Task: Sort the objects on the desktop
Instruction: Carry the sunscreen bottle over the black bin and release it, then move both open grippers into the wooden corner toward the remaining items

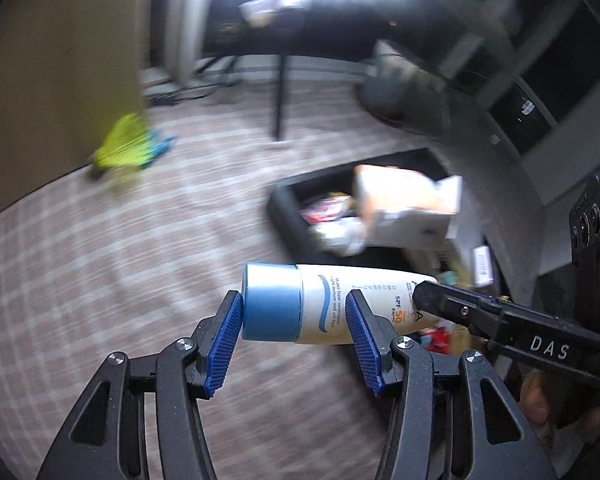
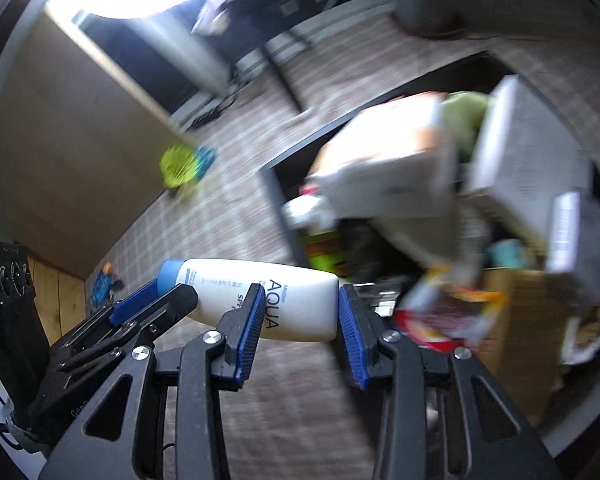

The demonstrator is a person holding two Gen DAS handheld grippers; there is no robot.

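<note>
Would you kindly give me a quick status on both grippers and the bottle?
Left gripper shut on sunscreen bottle, cap end. Right gripper shut on its base end. Bottle held level above the floor, black bin ahead, already full.

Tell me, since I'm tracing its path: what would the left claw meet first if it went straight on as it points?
Probably only the brown checked tablecloth beyond the white sunscreen bottle with the blue cap the left claw grips; the black storage box sits off right, though depth is unclear.

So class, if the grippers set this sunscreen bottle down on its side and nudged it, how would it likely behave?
The sunscreen bottle looks rounded and smooth, so it would probably roll or slip. Its body tapers away from the blue cap, so it might curve rather than roll straight. Both the left gripper and right gripper hold it, hinting at awkward handling.
</note>
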